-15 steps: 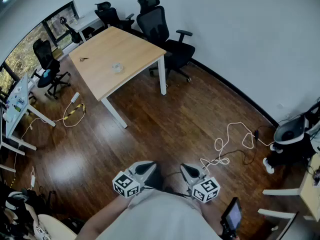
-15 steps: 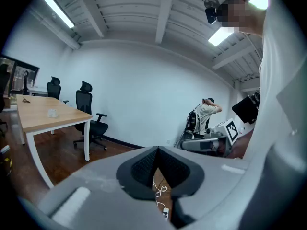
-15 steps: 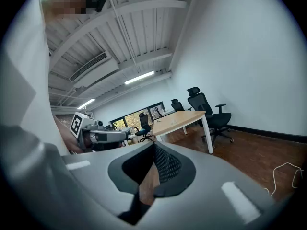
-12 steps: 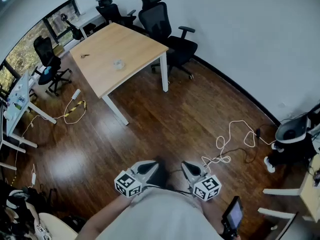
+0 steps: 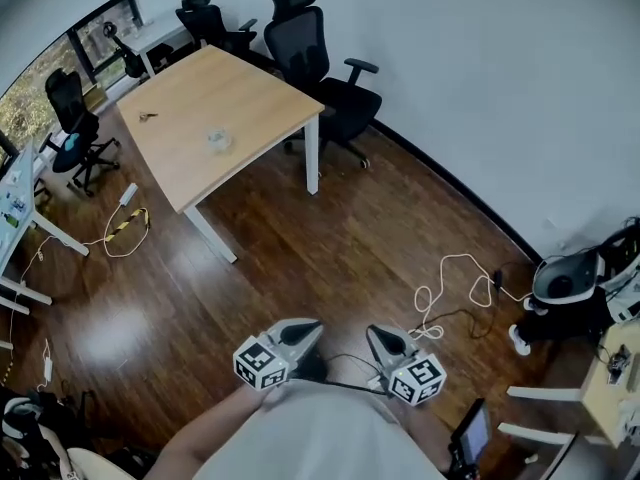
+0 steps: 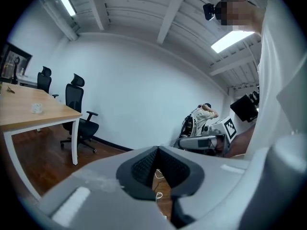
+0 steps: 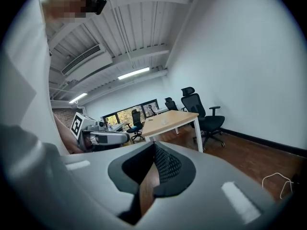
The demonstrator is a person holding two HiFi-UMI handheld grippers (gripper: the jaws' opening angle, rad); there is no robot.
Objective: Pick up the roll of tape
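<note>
The roll of tape (image 5: 218,140) is small and clear and lies on the wooden table (image 5: 250,98) far across the room. It also shows as a pale roll of tape (image 6: 36,108) in the left gripper view. Both grippers are held close to the person's body, far from the table. My left gripper (image 5: 306,328) is shut with nothing in it, and its jaws (image 6: 157,150) meet at the tip. My right gripper (image 5: 377,334) also looks shut and empty, its tips (image 7: 154,146) together and pointing toward the table (image 7: 172,121).
Black office chairs (image 5: 300,38) stand behind the table. A small dark object (image 5: 147,117) lies on the tabletop. A white cable (image 5: 450,288) coils on the wood floor at right, near equipment (image 5: 565,283). A yellow-black cable (image 5: 120,233) lies at left. A person (image 6: 204,116) is by the far wall.
The head view has swung a little, so the table sits further left and up in the picture. Both grippers stay shut near the body.
</note>
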